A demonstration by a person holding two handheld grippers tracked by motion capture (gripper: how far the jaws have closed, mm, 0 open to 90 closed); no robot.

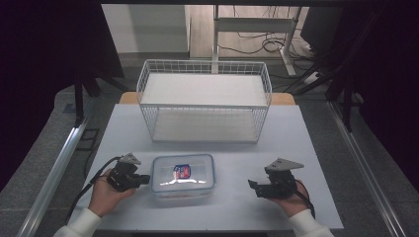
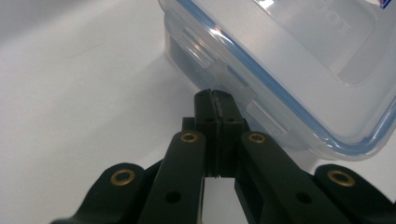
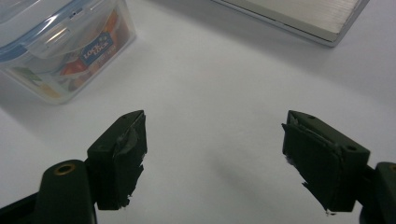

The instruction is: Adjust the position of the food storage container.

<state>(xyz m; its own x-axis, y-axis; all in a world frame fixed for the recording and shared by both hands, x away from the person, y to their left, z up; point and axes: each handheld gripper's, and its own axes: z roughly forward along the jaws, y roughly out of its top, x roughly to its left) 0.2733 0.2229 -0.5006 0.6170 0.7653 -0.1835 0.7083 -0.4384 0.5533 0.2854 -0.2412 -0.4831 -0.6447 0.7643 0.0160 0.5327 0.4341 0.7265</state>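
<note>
Two grippers flank the clear lidded container (image 1: 183,176) on our table (image 1: 296,148): our clenched left gripper (image 1: 144,178) just beside its latch, our released right gripper (image 1: 253,187) well apart, contents blurred.

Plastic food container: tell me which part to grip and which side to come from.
Probably the short ends of the plastic food container, one gripper from each side. It lies flat with its blue-sealed lid on; the left gripper, shut, already nears one end, and the right gripper stands open opposite.
</note>
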